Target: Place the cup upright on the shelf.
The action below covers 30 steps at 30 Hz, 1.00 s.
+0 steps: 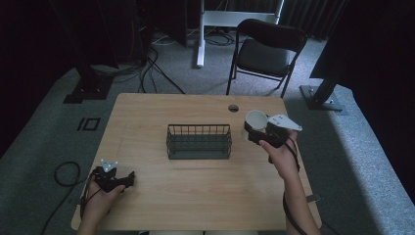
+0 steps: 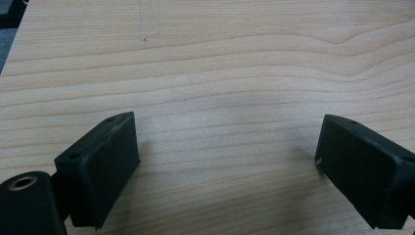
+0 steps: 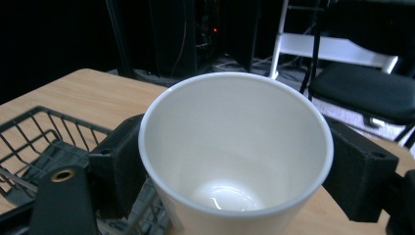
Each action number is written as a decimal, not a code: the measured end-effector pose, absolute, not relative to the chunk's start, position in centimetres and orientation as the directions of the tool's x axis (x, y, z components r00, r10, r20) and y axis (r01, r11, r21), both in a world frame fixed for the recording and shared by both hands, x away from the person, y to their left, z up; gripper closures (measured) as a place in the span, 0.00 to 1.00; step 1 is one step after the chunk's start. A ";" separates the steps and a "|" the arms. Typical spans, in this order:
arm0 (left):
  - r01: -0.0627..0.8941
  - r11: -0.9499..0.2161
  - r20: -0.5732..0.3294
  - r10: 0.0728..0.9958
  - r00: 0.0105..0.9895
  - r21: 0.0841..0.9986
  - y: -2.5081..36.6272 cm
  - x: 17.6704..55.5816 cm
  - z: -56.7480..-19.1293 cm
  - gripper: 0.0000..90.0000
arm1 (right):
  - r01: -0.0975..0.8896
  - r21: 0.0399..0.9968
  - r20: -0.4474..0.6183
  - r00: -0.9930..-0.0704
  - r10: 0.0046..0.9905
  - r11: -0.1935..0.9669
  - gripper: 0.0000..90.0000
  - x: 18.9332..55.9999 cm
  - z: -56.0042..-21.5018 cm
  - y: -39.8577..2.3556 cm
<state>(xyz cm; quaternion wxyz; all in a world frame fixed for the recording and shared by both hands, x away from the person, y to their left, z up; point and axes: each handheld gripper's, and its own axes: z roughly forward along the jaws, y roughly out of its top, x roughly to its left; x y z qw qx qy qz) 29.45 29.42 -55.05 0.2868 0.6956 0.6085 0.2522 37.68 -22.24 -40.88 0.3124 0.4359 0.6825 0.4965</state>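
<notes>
Right claw [image 1: 255,131] is clamped on the white cup [image 1: 255,119], holding it upright just above the table [image 1: 195,196], to the right of the wire basket [image 1: 198,141]. Judged status: pickup complete; transfer into the basket not yet done. Cup interior [image 3: 230,166] is empty; the basket also appears empty. Left claw [image 1: 128,178] rests released near the table's front-left corner, jaws spread over bare wood.

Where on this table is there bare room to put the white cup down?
Bare wood lies between the wire basket and the near edge, beside the left gripper, and behind the basket. It is tightest where the right gripper holds the cup.
</notes>
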 end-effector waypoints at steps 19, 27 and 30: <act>0.702 -0.094 0.001 0.991 0.132 0.706 29.4 29.4 -55.0 0.10 | 0.212 0.965 -0.016 -0.548 0.837 0.157 0.22 37.7 -37.6 -16.5; 0.702 -0.094 0.001 0.991 0.132 0.706 29.4 29.5 -55.0 0.10 | 0.223 0.956 -0.022 -0.595 0.804 0.191 0.22 38.1 -38.5 -13.1; 0.702 -0.094 0.001 0.991 0.132 0.706 29.4 29.5 -55.0 0.10 | 0.224 0.954 -0.022 -0.610 0.792 0.199 0.22 38.3 -38.9 -12.0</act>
